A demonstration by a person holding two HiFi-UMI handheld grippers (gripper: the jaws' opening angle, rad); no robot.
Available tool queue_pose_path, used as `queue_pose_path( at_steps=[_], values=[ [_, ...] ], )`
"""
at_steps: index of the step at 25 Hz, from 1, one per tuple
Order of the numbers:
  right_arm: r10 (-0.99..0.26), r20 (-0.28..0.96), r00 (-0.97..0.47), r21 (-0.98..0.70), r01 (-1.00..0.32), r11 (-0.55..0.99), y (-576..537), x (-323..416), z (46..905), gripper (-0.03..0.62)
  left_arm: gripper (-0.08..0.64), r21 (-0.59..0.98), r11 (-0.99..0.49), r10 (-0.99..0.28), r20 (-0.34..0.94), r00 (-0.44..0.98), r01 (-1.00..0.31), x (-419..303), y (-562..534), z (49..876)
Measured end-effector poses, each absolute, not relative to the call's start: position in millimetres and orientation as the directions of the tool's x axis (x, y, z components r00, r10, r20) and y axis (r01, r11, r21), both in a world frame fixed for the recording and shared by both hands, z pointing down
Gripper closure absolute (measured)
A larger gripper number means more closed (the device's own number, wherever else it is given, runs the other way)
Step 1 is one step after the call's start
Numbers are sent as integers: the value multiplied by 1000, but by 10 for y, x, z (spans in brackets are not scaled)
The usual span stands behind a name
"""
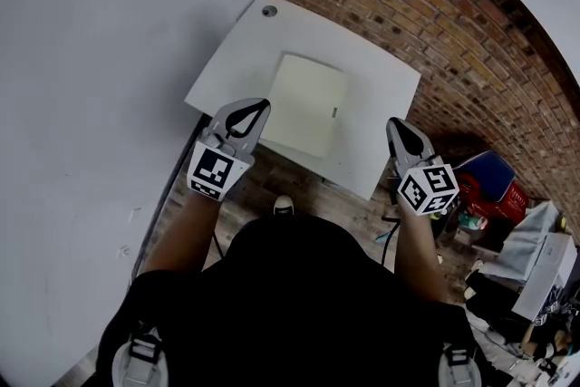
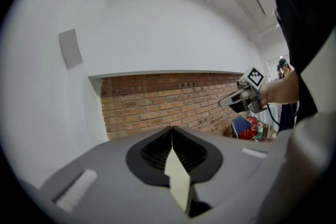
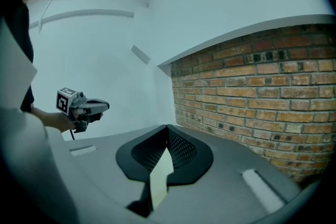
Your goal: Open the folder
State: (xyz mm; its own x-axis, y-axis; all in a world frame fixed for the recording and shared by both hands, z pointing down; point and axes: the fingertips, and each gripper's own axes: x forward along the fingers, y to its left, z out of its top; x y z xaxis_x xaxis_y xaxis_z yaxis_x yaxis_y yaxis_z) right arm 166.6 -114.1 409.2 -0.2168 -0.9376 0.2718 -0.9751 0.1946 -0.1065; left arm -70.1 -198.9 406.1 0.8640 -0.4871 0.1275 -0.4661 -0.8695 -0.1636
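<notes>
Well apart, left tool point(image 1: 261, 107), right tool point(image 1: 393, 124), both closed, empty, flanking folder point(image 1: 306, 104).

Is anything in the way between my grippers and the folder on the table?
Nothing visible. Only bare table lies between the folder and the left gripper and right gripper, both shut.
</notes>
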Motion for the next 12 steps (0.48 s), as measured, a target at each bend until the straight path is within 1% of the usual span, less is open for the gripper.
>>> queue_pose_path(
  at_steps=[12],
  values=[
    [-942,273,-196,-84,-980,179,-1101,1559,4010,589,555,-167,-875,-474,112,873,-454,-785,-2015,4019]
  ],
)
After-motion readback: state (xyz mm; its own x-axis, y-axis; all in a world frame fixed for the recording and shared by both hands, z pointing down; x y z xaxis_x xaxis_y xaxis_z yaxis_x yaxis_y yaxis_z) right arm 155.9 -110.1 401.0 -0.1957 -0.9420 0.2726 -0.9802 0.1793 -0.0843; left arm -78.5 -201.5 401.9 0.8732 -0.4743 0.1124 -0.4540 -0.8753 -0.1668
